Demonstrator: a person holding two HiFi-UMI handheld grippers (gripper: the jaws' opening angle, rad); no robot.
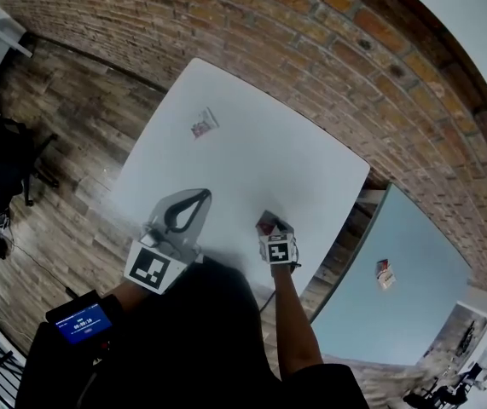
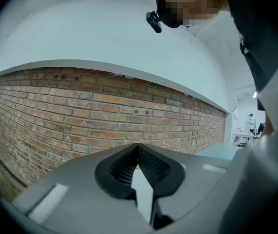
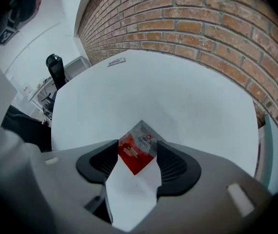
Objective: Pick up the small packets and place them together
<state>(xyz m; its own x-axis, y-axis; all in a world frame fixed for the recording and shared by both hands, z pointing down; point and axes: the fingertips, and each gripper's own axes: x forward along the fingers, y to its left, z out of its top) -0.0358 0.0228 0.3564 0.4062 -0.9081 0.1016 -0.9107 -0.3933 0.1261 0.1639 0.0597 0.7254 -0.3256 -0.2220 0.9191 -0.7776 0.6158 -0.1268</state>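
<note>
— How far along?
— Early, I'd judge. The right gripper (image 3: pixel 138 156) clamps a small red-and-silver foil packet (image 3: pixel 139 147) at the near edge of the white square table (image 1: pixel 311 164); a second packet (image 1: pixel 203 123) lies well apart, toward the far side
— And the left gripper (image 2: pixel 139 152)?
— Closed, empty. Bare tabletop between the packets leaves open room

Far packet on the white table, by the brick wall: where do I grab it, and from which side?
Probably from above. The far packet lies flat on the white table, alone, so no edge stands up. Bring the left gripper, now shut and empty, steeply down with jaws open astride it and close on two opposite edges.
</note>
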